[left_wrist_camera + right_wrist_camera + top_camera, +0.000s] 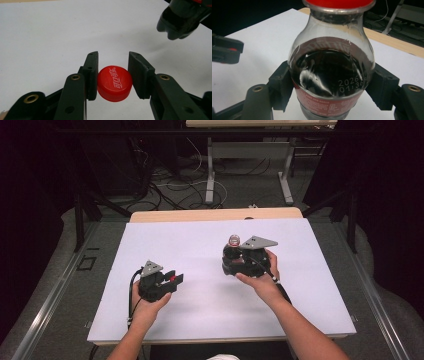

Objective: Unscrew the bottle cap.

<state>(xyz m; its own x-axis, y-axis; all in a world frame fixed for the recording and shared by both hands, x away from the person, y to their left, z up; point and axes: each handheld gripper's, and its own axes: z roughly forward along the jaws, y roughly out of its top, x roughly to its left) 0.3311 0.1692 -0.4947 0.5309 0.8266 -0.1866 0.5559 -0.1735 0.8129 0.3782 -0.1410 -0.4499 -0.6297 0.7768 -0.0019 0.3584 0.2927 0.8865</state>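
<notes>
**Cap off, bottle clamped**

L gripper point(113, 75) pinches a red ribbed plastic cap point(114, 83) w/ white script, flat black pads on both sides, over the white sheet point(200, 245).
R gripper point(332, 87) is clamped on a clear rounded bottle point(331, 75), approx half full of dark liquid, red label band low, date code printed on the shoulder. Bottle sits right of centre, well apart from the cap.

A lab-style recording space, seen from above: a wooden-edged table point(215, 214) covered by a plain white sheet point(200, 270) stands on grey carpet between black curtains point(30, 195). Loose cables point(170, 185) snake across the floor behind it, around the metal legs of a second desk point(210, 170). Dark stand struts point(79, 217) flank the table on both sides.
</notes>
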